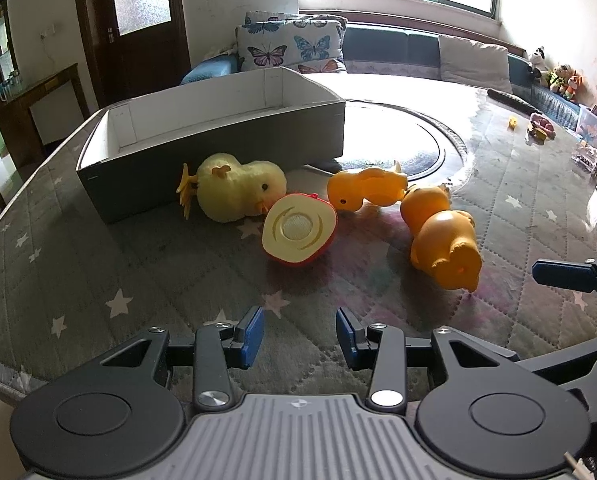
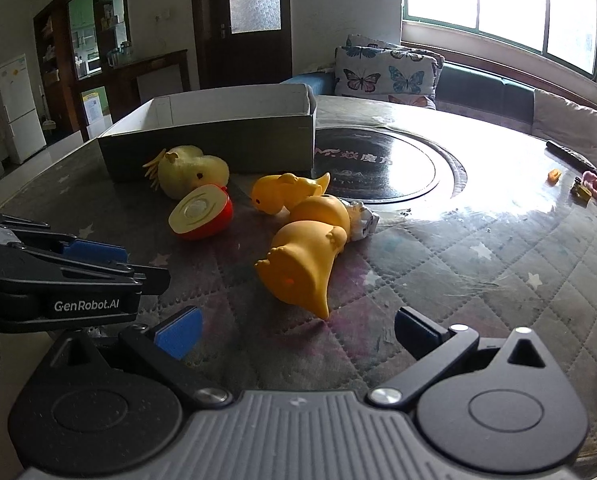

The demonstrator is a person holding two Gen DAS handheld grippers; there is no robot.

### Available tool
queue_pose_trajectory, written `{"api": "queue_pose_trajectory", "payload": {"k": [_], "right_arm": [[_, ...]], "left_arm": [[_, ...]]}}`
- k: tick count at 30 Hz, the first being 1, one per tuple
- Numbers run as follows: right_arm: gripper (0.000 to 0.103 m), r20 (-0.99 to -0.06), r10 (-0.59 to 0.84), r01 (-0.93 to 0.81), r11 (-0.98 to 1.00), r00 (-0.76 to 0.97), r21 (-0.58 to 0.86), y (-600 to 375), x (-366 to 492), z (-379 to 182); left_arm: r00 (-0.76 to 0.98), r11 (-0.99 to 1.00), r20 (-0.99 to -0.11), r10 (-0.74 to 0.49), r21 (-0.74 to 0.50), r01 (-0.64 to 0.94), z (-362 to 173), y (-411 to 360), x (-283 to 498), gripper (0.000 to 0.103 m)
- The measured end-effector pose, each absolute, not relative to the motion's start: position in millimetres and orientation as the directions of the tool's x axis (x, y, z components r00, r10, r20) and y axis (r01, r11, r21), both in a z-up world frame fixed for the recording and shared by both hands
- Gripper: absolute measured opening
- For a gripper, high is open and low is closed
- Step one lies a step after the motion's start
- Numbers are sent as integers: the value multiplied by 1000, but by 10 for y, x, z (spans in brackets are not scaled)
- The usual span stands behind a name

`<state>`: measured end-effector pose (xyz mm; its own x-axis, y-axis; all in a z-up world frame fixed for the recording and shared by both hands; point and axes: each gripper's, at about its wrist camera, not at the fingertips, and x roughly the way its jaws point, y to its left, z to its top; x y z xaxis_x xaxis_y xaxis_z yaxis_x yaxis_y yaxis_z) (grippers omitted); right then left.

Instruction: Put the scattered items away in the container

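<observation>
A grey cardboard box [image 1: 218, 152] with a white inside stands on the table [image 1: 138, 280]; it also shows in the right wrist view [image 2: 218, 140]. Before it lie a fluffy yellow chick [image 1: 234, 188] [image 2: 190, 172], a half toy apple [image 1: 298, 228] [image 2: 202, 212], a small orange duck [image 1: 366, 188] [image 2: 286, 192] and a large orange duck [image 1: 442, 240] [image 2: 306, 256]. My left gripper [image 1: 300, 336] is open and empty, short of the apple. My right gripper [image 2: 294, 336] is open and empty, just short of the large duck.
A dark round turntable [image 2: 378, 168] sits mid-table behind the toys. Small toys [image 2: 578, 188] lie at the far right. A remote [image 1: 514, 102] lies near the far edge. A sofa with butterfly cushions [image 1: 290, 44] stands behind.
</observation>
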<state>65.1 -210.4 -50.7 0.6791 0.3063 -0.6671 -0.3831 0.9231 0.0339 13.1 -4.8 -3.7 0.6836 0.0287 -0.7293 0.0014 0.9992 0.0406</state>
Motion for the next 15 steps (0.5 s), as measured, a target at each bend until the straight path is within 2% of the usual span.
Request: {"api": "queue_pose_trajectory", "payload": {"k": [15], "right_arm": [[103,-674,313,-390,920,670,39,-2064,728,-513]], "left_arm": [[675,999,-738,17,44,23,-53,-30,221,43]]}}
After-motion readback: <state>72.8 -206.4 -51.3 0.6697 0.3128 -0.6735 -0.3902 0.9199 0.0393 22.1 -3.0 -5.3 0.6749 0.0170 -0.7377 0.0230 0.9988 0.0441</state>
